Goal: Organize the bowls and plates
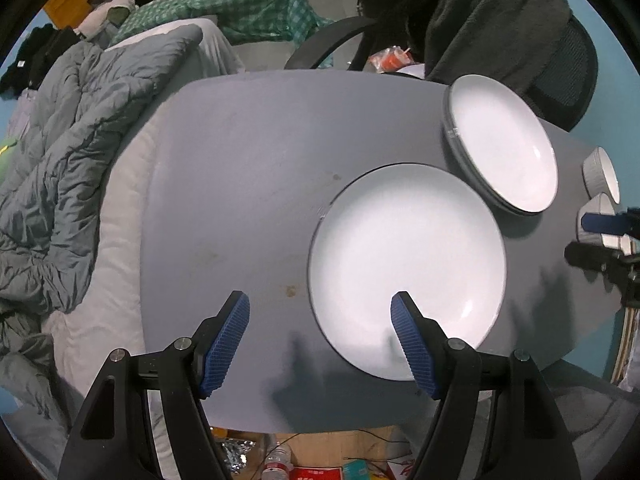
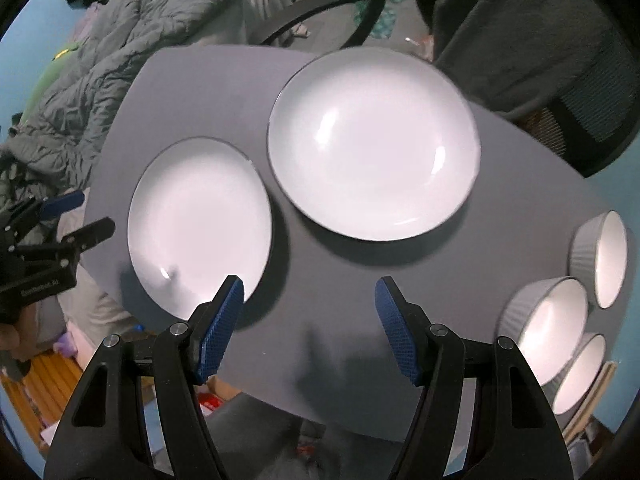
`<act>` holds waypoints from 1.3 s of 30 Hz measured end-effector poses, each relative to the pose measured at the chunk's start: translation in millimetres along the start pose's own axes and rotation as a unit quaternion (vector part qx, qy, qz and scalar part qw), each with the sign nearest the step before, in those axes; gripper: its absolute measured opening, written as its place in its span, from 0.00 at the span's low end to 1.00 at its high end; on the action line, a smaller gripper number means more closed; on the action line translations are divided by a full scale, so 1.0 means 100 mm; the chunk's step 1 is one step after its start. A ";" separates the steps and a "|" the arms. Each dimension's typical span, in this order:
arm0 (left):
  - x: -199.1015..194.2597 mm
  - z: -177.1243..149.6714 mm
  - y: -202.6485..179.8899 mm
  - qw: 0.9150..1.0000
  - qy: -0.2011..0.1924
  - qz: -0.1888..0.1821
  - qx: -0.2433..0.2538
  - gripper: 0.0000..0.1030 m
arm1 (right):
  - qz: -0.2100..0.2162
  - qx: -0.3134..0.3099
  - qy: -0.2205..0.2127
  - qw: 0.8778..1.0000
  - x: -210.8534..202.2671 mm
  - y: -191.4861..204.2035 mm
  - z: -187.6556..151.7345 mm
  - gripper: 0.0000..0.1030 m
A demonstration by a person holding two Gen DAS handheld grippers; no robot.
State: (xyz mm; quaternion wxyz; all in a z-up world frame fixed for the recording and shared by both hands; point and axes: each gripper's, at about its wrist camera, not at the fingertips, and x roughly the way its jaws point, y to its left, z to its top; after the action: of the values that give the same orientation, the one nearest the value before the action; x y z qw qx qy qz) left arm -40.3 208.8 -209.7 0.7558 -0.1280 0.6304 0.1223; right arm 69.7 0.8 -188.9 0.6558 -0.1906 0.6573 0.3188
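Observation:
A single white plate (image 1: 406, 264) (image 2: 200, 224) lies on the grey table (image 1: 240, 184) (image 2: 340, 304). A stack of white plates (image 1: 502, 142) (image 2: 372, 144) stands behind it to the right. Three white ribbed bowls (image 2: 548, 324) sit at the table's right edge, two of them showing in the left wrist view (image 1: 600, 176). My left gripper (image 1: 320, 320) is open and empty, over the near left edge of the single plate. My right gripper (image 2: 308, 304) is open and empty above bare table, between the single plate and the bowls.
A black office chair draped with a dark blanket (image 1: 500, 20) (image 2: 540, 32) stands behind the table. A bed with a grey quilt (image 1: 60, 160) (image 2: 100, 60) lies to the left. Clutter (image 1: 300, 464) lies on the floor below the near table edge.

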 end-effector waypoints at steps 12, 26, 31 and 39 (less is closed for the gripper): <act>0.37 0.07 0.12 0.999 0.016 -0.032 -0.026 0.73 | 0.059 0.039 0.022 0.997 0.57 0.04 0.16 0.66; 0.69 0.19 0.14 0.996 0.051 -0.068 -0.022 0.46 | 0.077 0.057 0.042 0.995 0.82 0.21 0.19 0.52; 0.69 0.17 0.13 0.995 0.051 -0.086 -0.022 0.22 | 0.074 0.048 0.057 0.994 0.85 0.20 0.15 0.40; 0.68 0.10 0.21 0.993 0.048 -0.102 -0.039 0.20 | 0.076 0.062 0.061 0.993 0.88 0.10 0.18 0.21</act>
State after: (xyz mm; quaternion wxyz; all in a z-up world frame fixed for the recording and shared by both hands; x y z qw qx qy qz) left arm -26.7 233.6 -275.5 0.7277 -0.2269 0.6442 0.0629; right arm 70.4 34.4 -272.9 0.5992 -0.1181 0.7270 0.3139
